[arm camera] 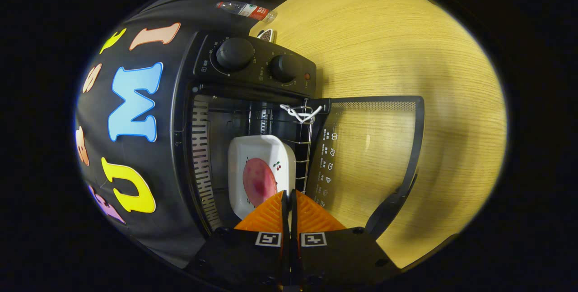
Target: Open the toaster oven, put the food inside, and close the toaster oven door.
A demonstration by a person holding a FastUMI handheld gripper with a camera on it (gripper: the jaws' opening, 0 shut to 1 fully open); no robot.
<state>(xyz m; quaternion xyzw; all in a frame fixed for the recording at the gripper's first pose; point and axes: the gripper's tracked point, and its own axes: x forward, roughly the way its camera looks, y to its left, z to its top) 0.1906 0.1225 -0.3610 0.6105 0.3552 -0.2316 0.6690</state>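
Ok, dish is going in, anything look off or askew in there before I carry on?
Nothing stands out. The white dish with the food sits flat on the wire rack inside the toaster oven, nothing spilled. The door hangs fully open. The gripper is shut on the dish's near rim.

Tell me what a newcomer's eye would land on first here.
The open oven on the wooden table, its glass door swung fully down. Inside on the rack sits a white dish holding pink food, just ahead of the gripper, whose fingers are shut together, apparently gripping the dish's near rim.
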